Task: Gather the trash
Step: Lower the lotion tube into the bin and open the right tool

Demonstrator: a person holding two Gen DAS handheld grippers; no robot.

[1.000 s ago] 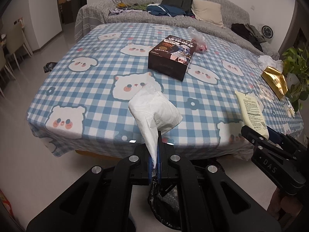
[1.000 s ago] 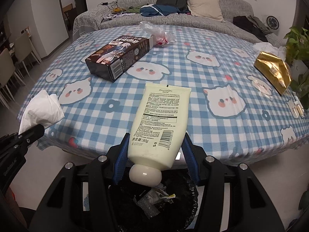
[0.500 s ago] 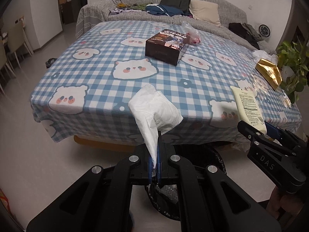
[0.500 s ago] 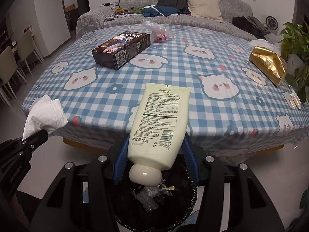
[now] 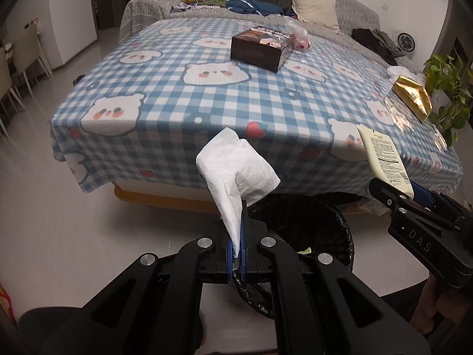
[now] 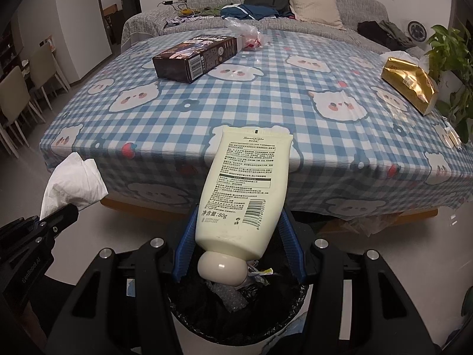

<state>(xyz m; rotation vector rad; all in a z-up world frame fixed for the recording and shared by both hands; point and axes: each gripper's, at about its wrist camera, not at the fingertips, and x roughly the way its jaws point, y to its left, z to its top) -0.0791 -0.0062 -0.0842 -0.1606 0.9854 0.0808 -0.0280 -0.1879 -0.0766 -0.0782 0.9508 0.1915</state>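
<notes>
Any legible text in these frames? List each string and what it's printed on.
"DAS": side of the right gripper.
"GenRobot.AI": side of the left gripper.
"净含量:80g": cream squeeze tube; its other print is too small.
Dark brown carton: print blurred.
Gold foil bag: label unreadable.

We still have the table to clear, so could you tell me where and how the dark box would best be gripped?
Grip the dark box across its narrow width, near the barcode end that faces the table's near edge. It lies flat on the tablecloth, long and low, with free cloth along both long sides. Come down from above with the jaws straddling those sides; its length looks too great to span.
</notes>
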